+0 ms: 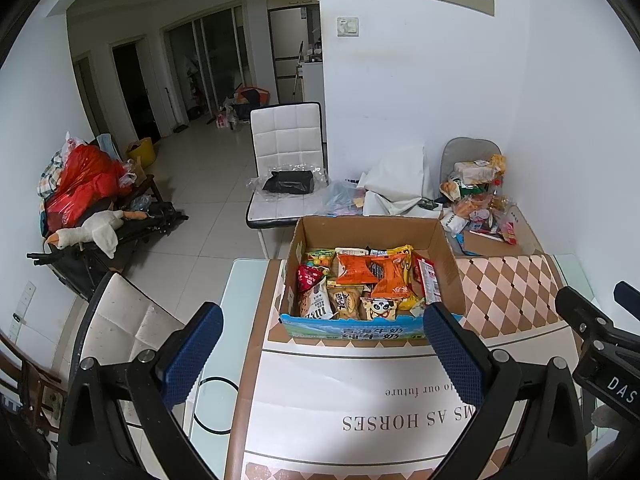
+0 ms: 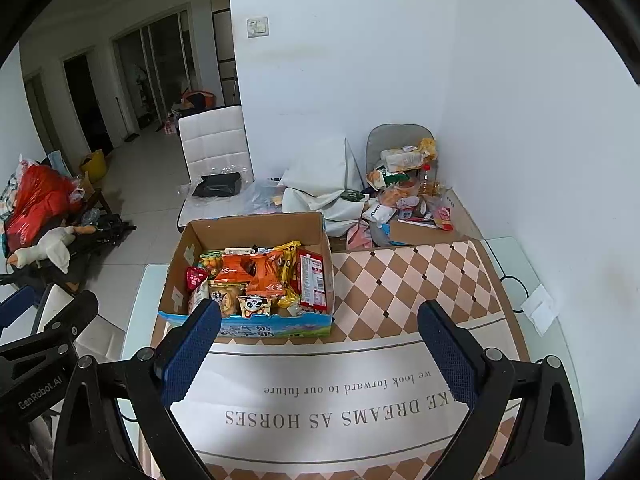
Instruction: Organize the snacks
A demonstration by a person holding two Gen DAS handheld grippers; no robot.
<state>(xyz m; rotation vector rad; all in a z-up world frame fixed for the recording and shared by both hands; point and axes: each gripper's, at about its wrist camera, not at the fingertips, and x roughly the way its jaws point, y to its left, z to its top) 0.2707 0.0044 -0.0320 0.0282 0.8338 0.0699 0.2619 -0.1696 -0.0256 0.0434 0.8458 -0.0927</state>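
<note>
An open cardboard box (image 1: 450, 264) (image 2: 178, 272) stands on the table, filled with several snack packets: orange bags (image 1: 358, 270) (image 2: 262, 274), a panda packet (image 1: 380, 308) (image 2: 254, 304), a red box (image 1: 428, 278) (image 2: 312, 280). My left gripper (image 1: 324, 344) is open and empty, held above the table just in front of the box. My right gripper (image 2: 320, 344) is open and empty, also in front of the box, to its right. The right gripper's body shows in the left wrist view (image 1: 600, 344).
The table has a checked runner with printed text (image 2: 404, 280). A second pile of snacks and a shallow carton (image 2: 416, 204) sits behind on a grey chair by the wall. A white chair (image 1: 286, 148) with a black bag stands behind the table, another chair (image 1: 128, 320) at left.
</note>
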